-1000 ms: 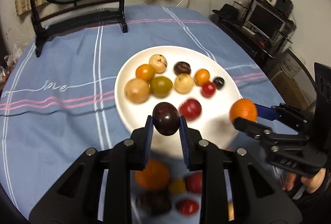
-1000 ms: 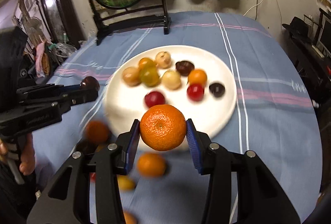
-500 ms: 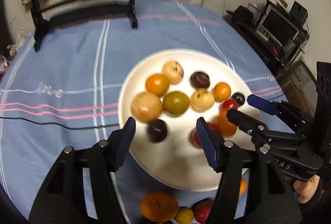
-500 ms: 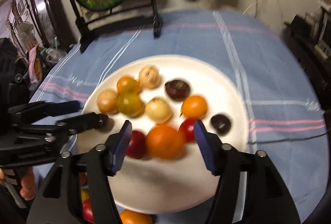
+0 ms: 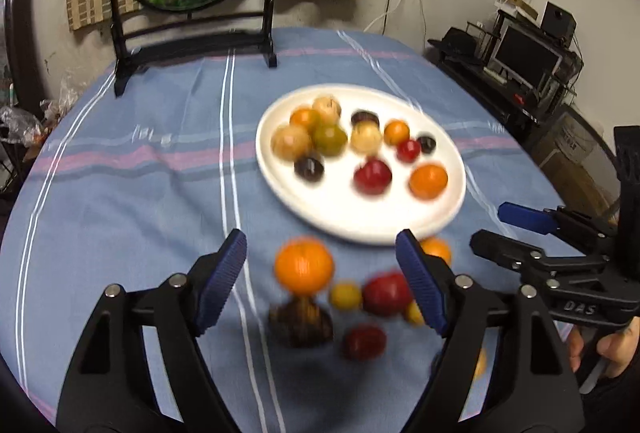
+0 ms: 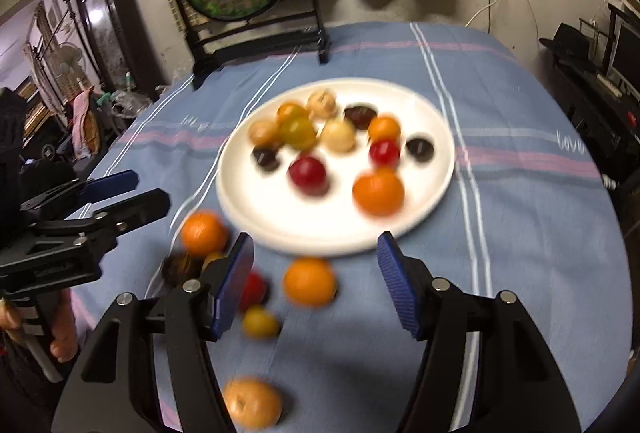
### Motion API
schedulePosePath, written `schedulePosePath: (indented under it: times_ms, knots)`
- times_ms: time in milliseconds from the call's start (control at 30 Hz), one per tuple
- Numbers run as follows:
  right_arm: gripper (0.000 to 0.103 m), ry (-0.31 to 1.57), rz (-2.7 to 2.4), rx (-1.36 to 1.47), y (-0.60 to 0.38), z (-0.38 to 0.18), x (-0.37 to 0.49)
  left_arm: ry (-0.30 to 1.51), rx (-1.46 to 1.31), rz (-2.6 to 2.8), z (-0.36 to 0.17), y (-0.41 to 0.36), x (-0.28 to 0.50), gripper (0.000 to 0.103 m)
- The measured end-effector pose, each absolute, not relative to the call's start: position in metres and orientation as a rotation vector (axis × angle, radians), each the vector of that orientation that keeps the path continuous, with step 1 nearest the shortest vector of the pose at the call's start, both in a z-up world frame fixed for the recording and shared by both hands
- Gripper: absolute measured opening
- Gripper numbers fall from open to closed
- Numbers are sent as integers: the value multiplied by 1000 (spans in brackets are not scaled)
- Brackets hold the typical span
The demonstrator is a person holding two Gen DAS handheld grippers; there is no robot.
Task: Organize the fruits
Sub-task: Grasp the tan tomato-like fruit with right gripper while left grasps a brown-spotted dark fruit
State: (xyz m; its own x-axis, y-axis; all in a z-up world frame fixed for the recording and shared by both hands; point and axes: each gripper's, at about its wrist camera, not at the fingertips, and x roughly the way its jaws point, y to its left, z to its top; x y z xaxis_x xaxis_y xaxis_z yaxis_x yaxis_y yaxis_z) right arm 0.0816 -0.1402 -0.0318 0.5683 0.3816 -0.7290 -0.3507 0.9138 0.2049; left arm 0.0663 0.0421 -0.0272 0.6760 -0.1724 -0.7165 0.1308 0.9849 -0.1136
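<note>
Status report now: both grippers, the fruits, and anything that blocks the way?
Left gripper open, empty. Right gripper open, empty. White plate loaded with fruit; more loose fruit on blue tablecloth beside it, including large orange. Nothing blocking.

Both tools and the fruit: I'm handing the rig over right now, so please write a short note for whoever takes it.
Left tool: open, holding nothing, above the loose fruit.
Right tool: open, holding nothing, near the plate's front edge.
White plate: eleven fruits on it, including a large orange and a dark plum.
Left to do: fruits on the blue tablecloth in front of the plate, among them an orange, a red one and a dark one.
</note>
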Motion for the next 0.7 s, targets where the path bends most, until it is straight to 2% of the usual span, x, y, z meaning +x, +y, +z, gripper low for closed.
schedulePosePath:
  times_ms: [233, 400, 700]
  knots:
    - [65, 901, 413, 45, -144, -42, 57, 847, -84, -168, -47, 50, 37, 81]
    - [65, 894, 423, 34, -139, -39, 45, 836, -105, -152, -45, 59, 24, 85]
    - [65, 954, 492, -41, -112, -62, 15, 850, -131, -123, -50, 72, 18, 85]
